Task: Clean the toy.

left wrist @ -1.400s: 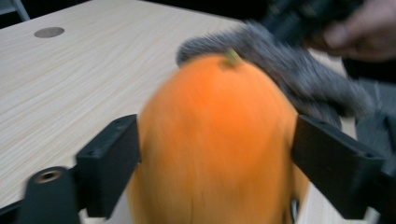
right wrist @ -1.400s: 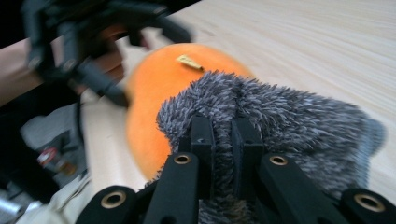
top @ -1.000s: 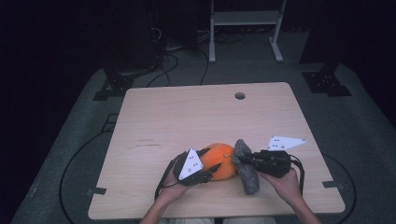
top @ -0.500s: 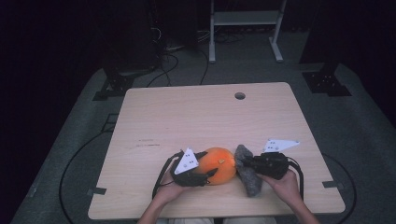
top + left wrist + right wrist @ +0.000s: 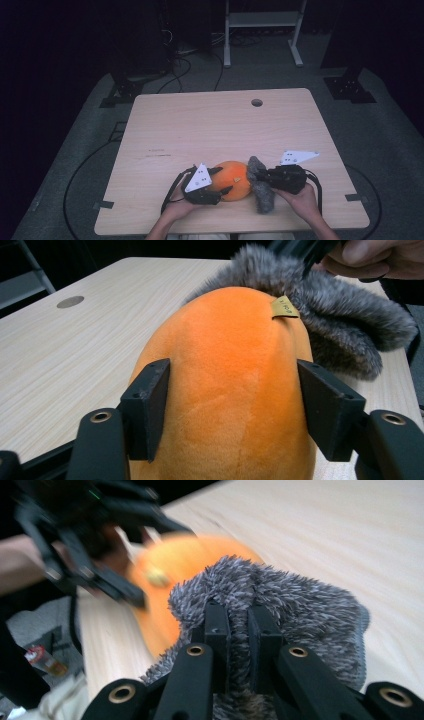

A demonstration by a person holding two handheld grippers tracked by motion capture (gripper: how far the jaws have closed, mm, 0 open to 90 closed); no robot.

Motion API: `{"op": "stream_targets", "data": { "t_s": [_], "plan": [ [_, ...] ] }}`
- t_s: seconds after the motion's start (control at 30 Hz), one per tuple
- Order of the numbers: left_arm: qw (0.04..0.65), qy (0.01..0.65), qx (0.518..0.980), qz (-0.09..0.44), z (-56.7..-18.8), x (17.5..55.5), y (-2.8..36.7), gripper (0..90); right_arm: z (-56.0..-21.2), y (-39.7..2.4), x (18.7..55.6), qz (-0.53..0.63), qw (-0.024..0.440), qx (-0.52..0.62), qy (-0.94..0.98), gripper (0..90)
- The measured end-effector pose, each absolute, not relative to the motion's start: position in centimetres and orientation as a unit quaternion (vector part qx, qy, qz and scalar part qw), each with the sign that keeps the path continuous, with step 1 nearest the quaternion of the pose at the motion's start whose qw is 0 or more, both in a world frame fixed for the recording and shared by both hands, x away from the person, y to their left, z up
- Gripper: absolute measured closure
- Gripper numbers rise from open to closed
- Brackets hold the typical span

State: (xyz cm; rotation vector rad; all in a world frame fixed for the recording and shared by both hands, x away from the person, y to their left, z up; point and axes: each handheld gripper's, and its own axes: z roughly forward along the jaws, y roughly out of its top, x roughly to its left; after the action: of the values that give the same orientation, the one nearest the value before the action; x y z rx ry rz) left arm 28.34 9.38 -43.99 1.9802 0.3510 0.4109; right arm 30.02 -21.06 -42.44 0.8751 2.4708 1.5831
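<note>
An orange plush toy [image 5: 234,180] with a grey furry part [image 5: 262,192] lies near the table's front edge. My left gripper [image 5: 225,180] comes at it from the left. In the left gripper view its jaws [image 5: 232,390] straddle the orange body [image 5: 230,350], and both pads touch the plush. These jaws have just been opening a little, with the toy still between them. A small tan tag [image 5: 285,308] sits on top of the toy. My right gripper [image 5: 257,176] comes from the right and is shut [image 5: 237,615] on the grey fur [image 5: 300,605], jaws almost together.
The light wooden table [image 5: 210,130] has a round hole [image 5: 257,102] near its far edge. A white metal rack [image 5: 260,20] and cables stand on the dark floor beyond. The person's right hand [image 5: 380,255] shows behind the fur.
Hardly anything has shifted. Both grippers stay at the plush toy near the front edge, and the toy lies where it was.
</note>
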Motion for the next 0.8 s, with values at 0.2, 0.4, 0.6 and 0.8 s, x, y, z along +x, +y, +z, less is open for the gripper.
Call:
{"op": "stream_targets", "data": {
  "t_s": [0.2,0.4,0.6,0.8],
  "plan": [
    [0.514,0.131,0.829,0.179,-43.9,28.1,8.7,33.9,-40.7,-21.0,29.5,0.540,0.049,0.270,0.796,81.1],
    [0.524,0.185,0.819,0.144,-43.4,28.9,9.4,14.8,-41.3,-19.6,29.5,0.529,0.045,0.257,0.808,81.1],
    [0.510,0.216,0.826,0.106,-43.9,29.5,9.6,17.5,-42.4,-20.4,29.4,0.532,0.034,0.266,0.803,81.0],
    [0.525,0.202,0.817,0.126,-43.9,29.4,10.1,33.2,-43.0,-22.1,30.2,0.505,0.035,0.305,0.807,81.0]
  ]
}}
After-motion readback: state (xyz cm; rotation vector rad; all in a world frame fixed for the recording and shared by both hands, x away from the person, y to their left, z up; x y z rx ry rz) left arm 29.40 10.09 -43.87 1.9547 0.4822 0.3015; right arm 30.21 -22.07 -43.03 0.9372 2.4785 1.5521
